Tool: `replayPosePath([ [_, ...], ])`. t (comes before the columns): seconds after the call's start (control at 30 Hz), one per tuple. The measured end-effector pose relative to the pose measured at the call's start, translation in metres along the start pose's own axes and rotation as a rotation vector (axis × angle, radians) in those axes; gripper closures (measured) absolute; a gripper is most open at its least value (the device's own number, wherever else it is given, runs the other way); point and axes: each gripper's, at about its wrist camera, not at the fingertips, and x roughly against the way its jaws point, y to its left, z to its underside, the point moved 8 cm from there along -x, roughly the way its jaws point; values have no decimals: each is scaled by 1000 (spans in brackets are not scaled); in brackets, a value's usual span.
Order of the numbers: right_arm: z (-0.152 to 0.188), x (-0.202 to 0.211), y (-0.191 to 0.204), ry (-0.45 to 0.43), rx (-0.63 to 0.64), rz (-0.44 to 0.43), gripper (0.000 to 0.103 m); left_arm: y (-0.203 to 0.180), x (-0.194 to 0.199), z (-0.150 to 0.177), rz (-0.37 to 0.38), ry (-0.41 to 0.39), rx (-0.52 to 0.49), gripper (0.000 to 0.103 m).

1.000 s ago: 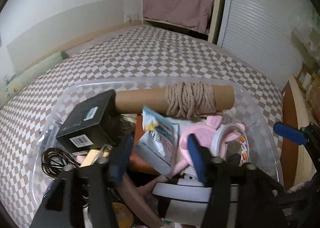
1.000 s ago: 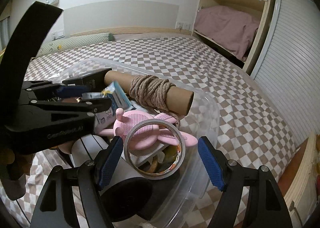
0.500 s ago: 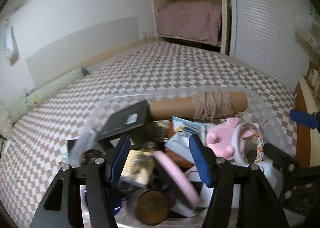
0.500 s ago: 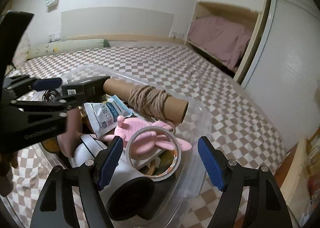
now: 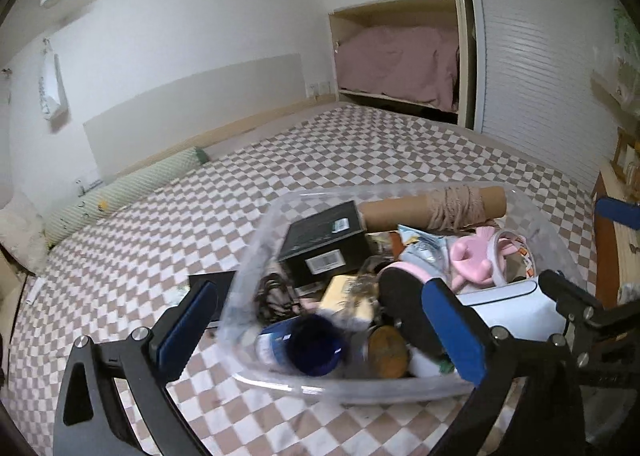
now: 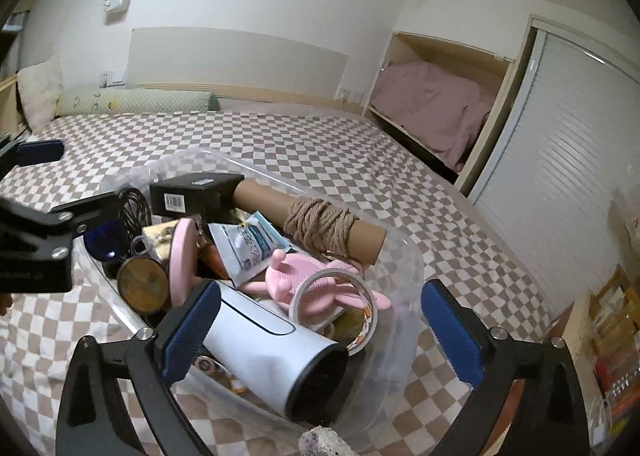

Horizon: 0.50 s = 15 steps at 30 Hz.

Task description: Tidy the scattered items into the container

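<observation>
A clear plastic container (image 5: 256, 256) (image 6: 404, 268) sits on the checkered bed, full of items: a cardboard tube wound with rope (image 5: 452, 206) (image 6: 320, 222), a black box (image 5: 326, 242) (image 6: 196, 194), a pink brush (image 6: 308, 280), a tape roll (image 6: 340, 304), a white cylinder (image 6: 272, 352), a pink disc (image 6: 180, 256) and a blue jar (image 5: 316, 344). My left gripper (image 5: 320, 336) is open and empty above the container's near left rim. My right gripper (image 6: 320, 336) is open and empty above its near right end.
A flat black item (image 5: 210, 282) lies on the bed left of the container. A green bolster (image 5: 128, 188) lies by the headboard. A cupboard niche with pink bedding (image 5: 404, 68) and a slatted door (image 5: 540, 68) stand at the far right. A wooden shelf (image 6: 612, 320) is at the right.
My left gripper has pulled back and up out of the container, opened wide and let go of the pink disc, which now rests inside. My right gripper has also risen slightly.
</observation>
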Motion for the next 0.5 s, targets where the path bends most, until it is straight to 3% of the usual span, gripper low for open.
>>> replayPosePath([
  [0.17,-9,11,10,-21,-47,-1,0,21,15,9,-93,-44,-23,0],
  [0.5,-13,44,37,-63,-78,-31,0,51,39,32,-102,-54,28,0],
])
